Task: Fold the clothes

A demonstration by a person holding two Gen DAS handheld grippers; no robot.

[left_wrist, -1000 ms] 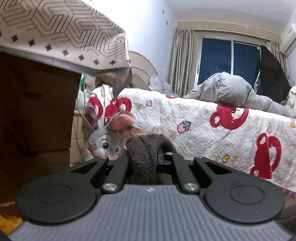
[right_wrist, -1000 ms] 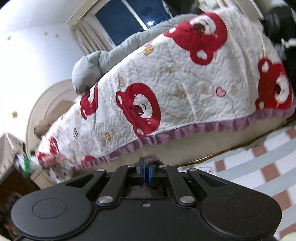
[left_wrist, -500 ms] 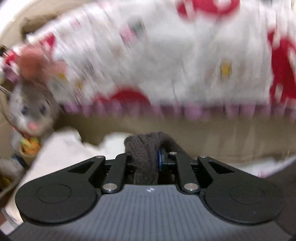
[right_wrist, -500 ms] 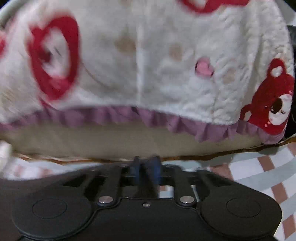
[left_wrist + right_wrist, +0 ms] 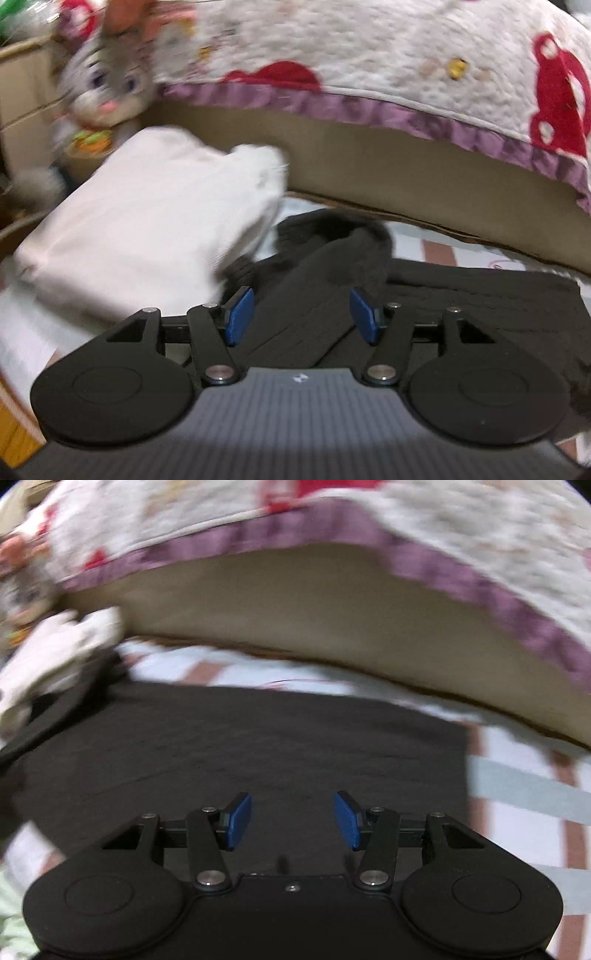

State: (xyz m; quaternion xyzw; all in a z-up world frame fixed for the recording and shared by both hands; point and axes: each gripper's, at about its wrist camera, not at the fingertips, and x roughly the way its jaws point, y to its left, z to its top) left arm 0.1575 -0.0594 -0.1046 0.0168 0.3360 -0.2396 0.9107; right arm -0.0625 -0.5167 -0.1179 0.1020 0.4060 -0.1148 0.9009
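1. Dark sweater (image 5: 240, 746) lies flat on the striped mat (image 5: 528, 790), sleeve bunched beside the white folded garment (image 5: 147, 221).
2. My left gripper (image 5: 302, 315) and right gripper (image 5: 292, 820) are both spread, gripping nothing.
3. Fold looks just laid; next, I'd say, grab the sleeve.
4. Bed quilt (image 5: 406, 55) beyond.

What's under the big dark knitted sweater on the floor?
The dark knitted sweater lies on a striped mat with white, brown and grey bands, which shows around its edges. Whatever is beneath its middle is covered.

dark knit sweater (image 5: 258, 738) spread flat on floor, sleeve (image 5: 325, 280) folded over
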